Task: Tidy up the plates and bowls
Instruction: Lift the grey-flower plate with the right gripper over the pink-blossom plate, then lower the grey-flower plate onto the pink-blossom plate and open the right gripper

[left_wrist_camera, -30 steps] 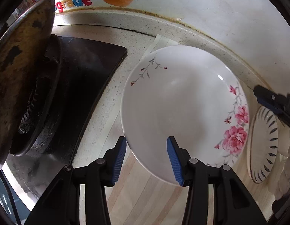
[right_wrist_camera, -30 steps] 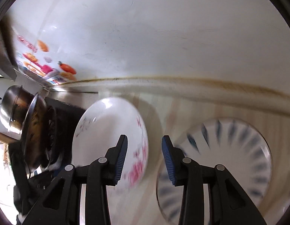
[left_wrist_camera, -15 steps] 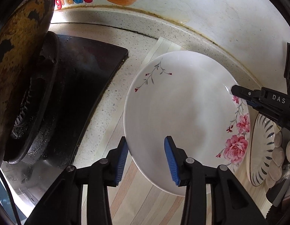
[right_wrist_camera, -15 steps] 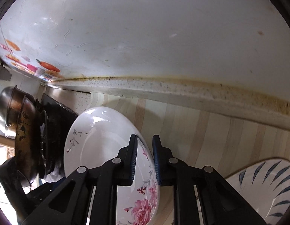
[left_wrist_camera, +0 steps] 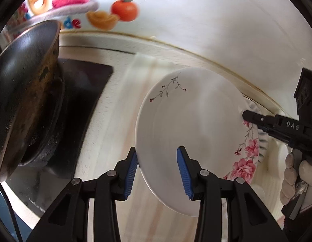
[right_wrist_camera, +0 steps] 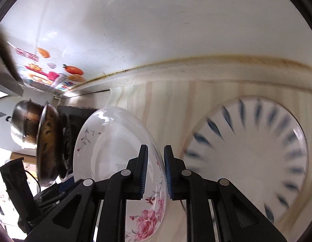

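Right gripper [right_wrist_camera: 156, 169] clamps the floral plate [right_wrist_camera: 115, 141] rim beside the striped plate [right_wrist_camera: 256, 161]; left gripper [left_wrist_camera: 157, 171] gapes around its near rim

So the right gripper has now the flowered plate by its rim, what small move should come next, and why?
Probably carry the flowered plate sideways over the blue-striped plate and lower it on top. The right gripper is shut on its rim and holds it tilted above the counter, while the left gripper is open and grips nothing, so stacking looks like the natural next step.
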The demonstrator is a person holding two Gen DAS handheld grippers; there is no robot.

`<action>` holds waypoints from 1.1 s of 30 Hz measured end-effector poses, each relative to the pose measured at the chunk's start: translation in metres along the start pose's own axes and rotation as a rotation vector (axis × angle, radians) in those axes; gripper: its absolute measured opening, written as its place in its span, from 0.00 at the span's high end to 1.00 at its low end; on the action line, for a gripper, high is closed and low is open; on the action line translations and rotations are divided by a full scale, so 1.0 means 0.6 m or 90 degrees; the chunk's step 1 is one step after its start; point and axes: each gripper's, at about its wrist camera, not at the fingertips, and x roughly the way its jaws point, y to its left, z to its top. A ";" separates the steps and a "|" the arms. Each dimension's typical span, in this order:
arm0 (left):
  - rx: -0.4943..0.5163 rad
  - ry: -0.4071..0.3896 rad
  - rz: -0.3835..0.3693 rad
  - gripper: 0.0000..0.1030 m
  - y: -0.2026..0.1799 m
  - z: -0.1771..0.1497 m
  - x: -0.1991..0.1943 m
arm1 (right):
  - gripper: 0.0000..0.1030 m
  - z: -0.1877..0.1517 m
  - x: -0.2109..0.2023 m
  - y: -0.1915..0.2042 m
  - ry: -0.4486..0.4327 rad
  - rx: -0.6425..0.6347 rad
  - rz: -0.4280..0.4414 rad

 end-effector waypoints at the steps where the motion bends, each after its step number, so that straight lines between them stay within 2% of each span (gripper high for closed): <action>1: 0.008 0.001 -0.006 0.64 -0.010 -0.005 -0.010 | 0.82 -0.014 -0.018 -0.005 -0.004 0.007 0.001; 6: 0.065 0.014 -0.028 0.64 -0.078 -0.045 -0.048 | 0.82 -0.106 -0.113 -0.038 -0.032 0.042 0.000; 10: 0.094 0.041 -0.039 0.64 -0.125 -0.084 -0.052 | 0.82 -0.188 -0.179 -0.072 -0.055 0.074 -0.017; 15: 0.123 0.071 -0.045 0.64 -0.176 -0.135 -0.042 | 0.82 -0.284 -0.233 -0.123 -0.053 0.115 -0.032; 19: 0.148 0.098 -0.039 0.64 -0.206 -0.171 -0.018 | 0.82 -0.348 -0.249 -0.165 -0.044 0.141 -0.040; 25: 0.178 0.158 -0.022 0.64 -0.232 -0.206 0.022 | 0.82 -0.420 -0.238 -0.217 -0.026 0.178 -0.055; 33: 0.201 0.179 0.011 0.64 -0.240 -0.225 0.047 | 0.82 -0.463 -0.222 -0.245 -0.021 0.188 -0.060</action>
